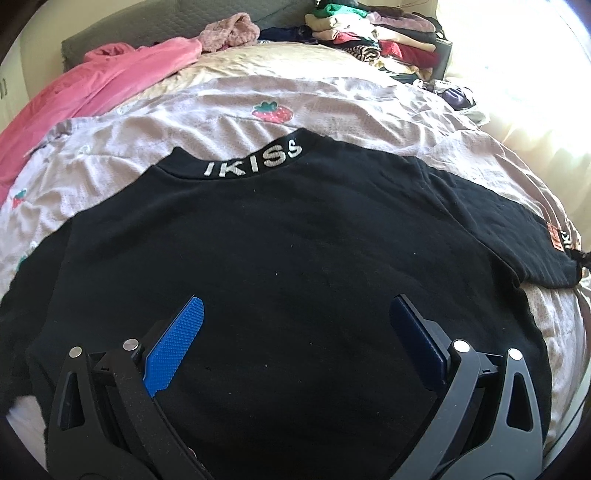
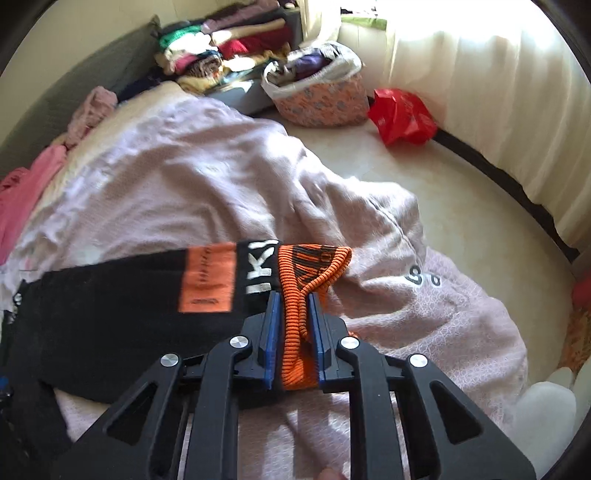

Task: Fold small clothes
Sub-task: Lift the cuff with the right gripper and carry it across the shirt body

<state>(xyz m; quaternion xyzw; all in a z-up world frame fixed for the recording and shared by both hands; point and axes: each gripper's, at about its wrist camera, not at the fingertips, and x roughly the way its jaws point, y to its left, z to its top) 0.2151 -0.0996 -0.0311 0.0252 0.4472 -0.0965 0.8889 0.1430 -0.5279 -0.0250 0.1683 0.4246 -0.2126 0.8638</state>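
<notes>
A black sweatshirt is laid flat on the pale pink bedspread, collar at the far side. The left gripper is held over the near part of the garment, its blue pads spread wide apart with nothing between them. The right gripper is clamped on the orange striped cuff of the sleeve. Folded clothes are stacked at the far end.
</notes>
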